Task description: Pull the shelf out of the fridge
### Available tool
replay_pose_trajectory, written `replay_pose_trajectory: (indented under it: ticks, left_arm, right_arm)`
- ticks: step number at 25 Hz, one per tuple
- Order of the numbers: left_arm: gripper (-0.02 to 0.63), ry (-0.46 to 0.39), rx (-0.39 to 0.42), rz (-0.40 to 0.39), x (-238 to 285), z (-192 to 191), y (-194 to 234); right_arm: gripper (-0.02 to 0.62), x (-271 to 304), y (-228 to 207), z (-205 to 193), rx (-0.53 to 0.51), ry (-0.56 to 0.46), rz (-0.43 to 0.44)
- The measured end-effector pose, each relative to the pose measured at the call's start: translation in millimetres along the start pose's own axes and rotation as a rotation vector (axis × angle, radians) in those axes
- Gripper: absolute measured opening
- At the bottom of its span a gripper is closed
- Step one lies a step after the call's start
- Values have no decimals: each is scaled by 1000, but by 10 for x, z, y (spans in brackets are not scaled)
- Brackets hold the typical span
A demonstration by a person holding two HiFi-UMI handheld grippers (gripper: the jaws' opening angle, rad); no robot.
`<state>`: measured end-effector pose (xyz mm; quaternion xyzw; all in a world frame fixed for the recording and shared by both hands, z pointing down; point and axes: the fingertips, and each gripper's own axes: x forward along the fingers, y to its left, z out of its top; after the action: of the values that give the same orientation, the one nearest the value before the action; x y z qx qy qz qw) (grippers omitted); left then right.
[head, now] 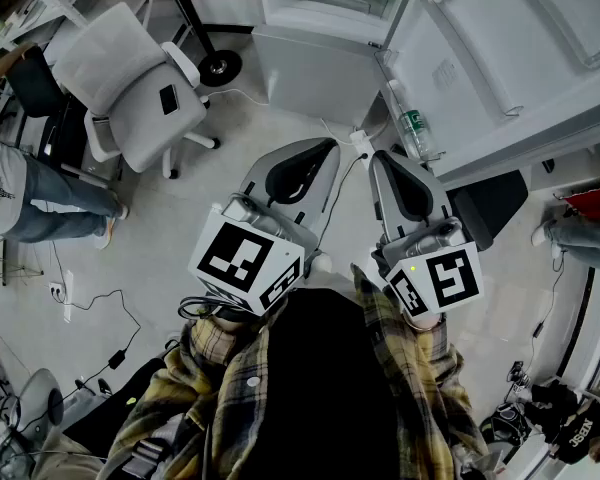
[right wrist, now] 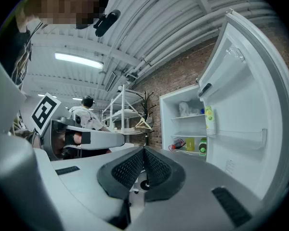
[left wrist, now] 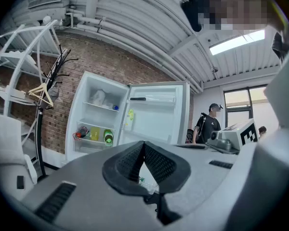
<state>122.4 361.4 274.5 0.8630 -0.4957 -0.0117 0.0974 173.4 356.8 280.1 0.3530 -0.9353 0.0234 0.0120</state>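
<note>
At the head view's top edge, the fridge [head: 310, 78] stands open. Below it, the left claw [head: 325, 148] and right claw [head: 380, 158] are both closed and empty, apart from it.

A white office chair [head: 130, 83] stands on the pale floor [head: 170, 258]; a plastic bottle [head: 412, 128] lies well apart; a coat stand [left wrist: 40, 129] rises before a brick wall [left wrist: 94, 61].
</note>
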Motion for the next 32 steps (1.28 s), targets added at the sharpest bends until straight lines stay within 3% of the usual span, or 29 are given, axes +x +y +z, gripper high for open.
replay_pose_trajectory:
  ticks: [24,32]
  left_arm:
    - [5,-14,-25,51,144,-116,-263]
    - [5,-18,-33,70,240,-133,-93]
  right_arm:
    - [17,-239,-221,-113,23,6,45]
    - [17,-48,-204,-210,31,27,88]
